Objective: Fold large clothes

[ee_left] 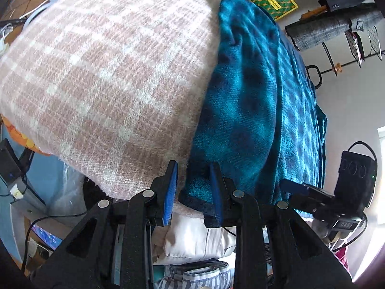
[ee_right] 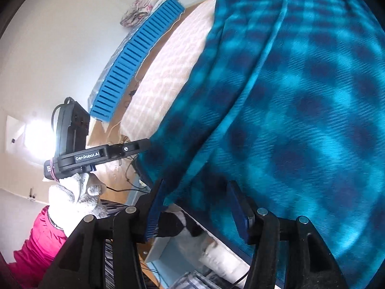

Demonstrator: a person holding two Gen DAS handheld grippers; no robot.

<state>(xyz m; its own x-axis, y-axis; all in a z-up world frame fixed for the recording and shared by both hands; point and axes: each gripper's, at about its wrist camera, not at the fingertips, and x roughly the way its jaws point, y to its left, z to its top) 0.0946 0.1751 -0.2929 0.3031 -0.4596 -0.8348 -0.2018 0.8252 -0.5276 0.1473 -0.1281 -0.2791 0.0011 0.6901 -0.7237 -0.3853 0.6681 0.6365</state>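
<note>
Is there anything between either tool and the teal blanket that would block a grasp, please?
Nothing visible does. The left tool already has the near corner of the teal blanket between its open fingers, and the right tool straddles the blanket's hanging edge. The pink plaid blanket lies beside it, not across it.

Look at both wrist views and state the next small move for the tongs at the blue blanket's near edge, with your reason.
Probably close both tongs. The left tongs and right tongs are open, each straddling the near edge of the blue blanket, which lies spread beside the pink checked blanket. Neither grips yet, so the edge cannot be lifted for a fold.
</note>
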